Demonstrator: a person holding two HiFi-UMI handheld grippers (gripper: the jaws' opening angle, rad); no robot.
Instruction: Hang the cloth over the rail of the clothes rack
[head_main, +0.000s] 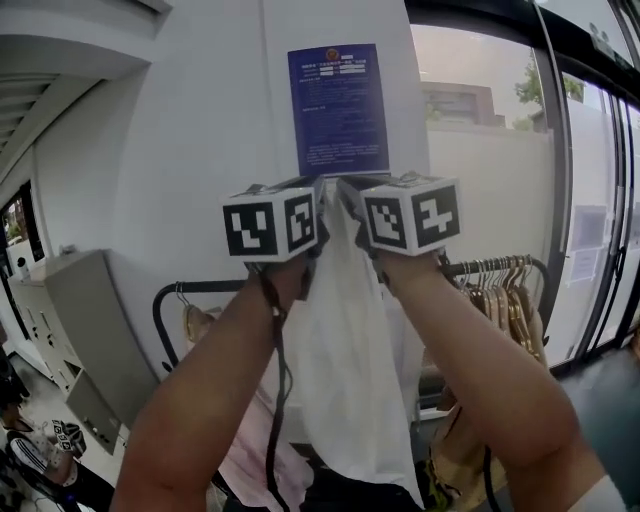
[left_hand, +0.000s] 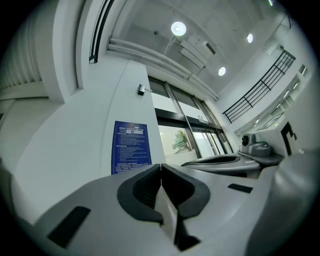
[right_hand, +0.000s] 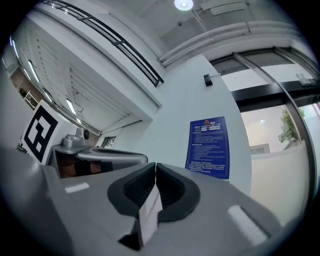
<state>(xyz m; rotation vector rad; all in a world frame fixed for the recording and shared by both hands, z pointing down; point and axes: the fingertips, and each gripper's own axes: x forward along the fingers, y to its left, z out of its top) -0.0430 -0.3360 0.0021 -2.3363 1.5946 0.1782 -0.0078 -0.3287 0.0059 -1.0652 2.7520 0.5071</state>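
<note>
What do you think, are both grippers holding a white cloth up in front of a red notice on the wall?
Not quite: the notice is blue, not red, as the head view shows. The left gripper and right gripper do hold the white cloth up before it.

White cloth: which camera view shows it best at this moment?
The head view: the white cloth hangs down from both grippers, with the clothes rack rail behind it. Each gripper view shows only a thin edge pinched in the shut jaws of the left gripper or right gripper.
</note>
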